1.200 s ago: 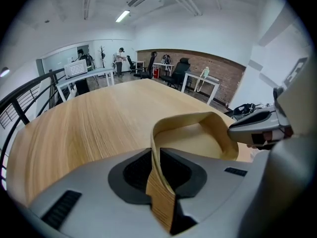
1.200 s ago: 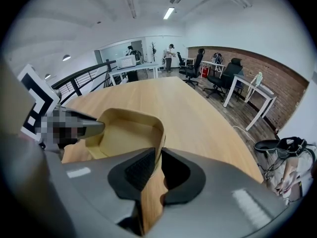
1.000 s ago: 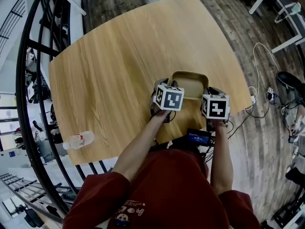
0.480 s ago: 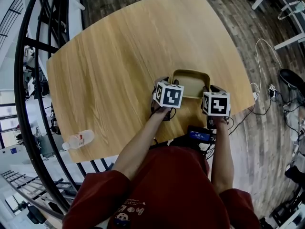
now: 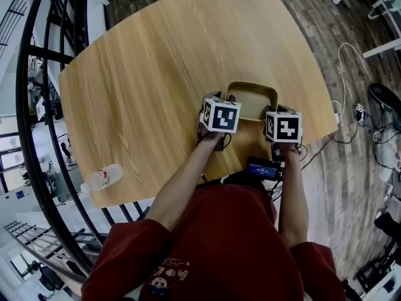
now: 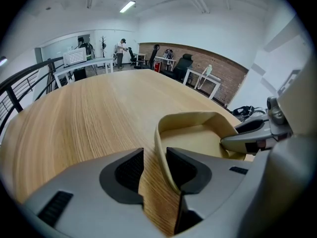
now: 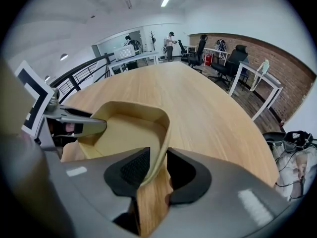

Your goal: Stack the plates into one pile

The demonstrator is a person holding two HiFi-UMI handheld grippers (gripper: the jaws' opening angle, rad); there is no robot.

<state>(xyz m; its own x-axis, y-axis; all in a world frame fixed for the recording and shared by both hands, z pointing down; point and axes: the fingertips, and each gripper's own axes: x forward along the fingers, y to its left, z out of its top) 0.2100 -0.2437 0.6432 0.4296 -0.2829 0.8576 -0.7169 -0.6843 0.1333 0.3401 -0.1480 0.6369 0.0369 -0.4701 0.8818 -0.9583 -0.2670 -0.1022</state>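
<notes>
1. Plate [image 5: 252, 100]: tan, square, with a raised rim. It is set on the table [image 5: 156, 68] near the front edge, between both grippers. Whether other plates lie beneath it cannot be told.
2. Left gripper [image 6: 154, 168]: jaws just opened, parted astride the plate's left rim. Nothing is gripped.
3. Right gripper [image 7: 157, 170]: likewise just opened, with the right rim loose between its pads.
4. Handling: both grippers are best drawn straight clear of the rim, so the plate is neither dragged nor tipped.

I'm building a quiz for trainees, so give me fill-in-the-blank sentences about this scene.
1. The plate rests on a ___ table.
2. The left gripper and right gripper each straddle the plate's ___.
3. A plastic ___ lies at the table's edge.
Missing: wooden; rim; bottle.
Both grippers' jaws have just been opening, the rim between them.
</notes>
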